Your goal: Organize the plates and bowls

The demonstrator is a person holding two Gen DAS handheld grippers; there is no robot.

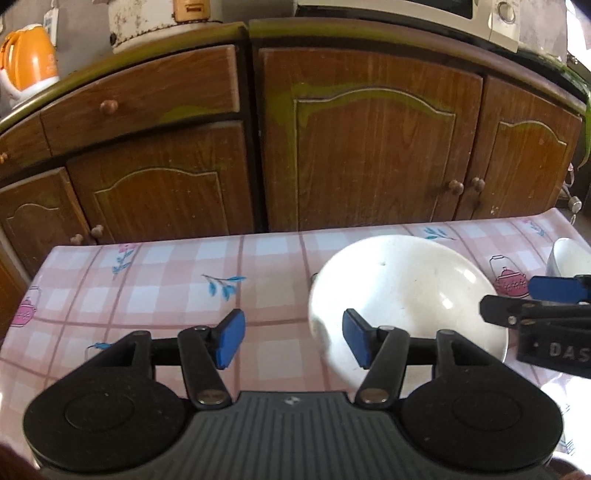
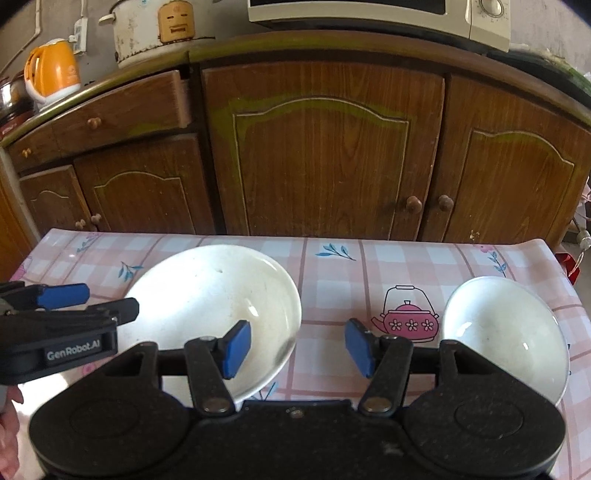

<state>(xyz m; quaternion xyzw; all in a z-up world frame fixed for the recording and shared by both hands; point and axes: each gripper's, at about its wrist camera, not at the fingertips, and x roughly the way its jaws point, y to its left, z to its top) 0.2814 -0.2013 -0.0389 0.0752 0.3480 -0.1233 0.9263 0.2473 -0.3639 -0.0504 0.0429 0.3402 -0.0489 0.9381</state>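
Note:
A large white bowl [image 1: 402, 291] [image 2: 218, 306] rests on the pink checked tablecloth [image 1: 166, 291] [image 2: 332, 280]. To its right stands a smaller white bowl [image 2: 506, 332] [image 1: 567, 258]. My left gripper [image 1: 293, 338] hovers open above the cloth, its right pad over the large bowl's near-left rim, nothing between the pads. My right gripper [image 2: 298, 347] is open too, over the gap between both bowls, its left pad above the large bowl's right rim. Each gripper shows at the edge of the other's view, the left [image 2: 64, 299] and the right [image 1: 535, 299].
Brown wooden cabinets [image 1: 369, 147] [image 2: 321, 155] stand right behind the table's far edge. On the counter above sit an orange kettle [image 2: 51, 72], a white pot [image 2: 147, 33] and a microwave [image 2: 376, 18]. A hand [image 2: 9, 428] shows at the lower left.

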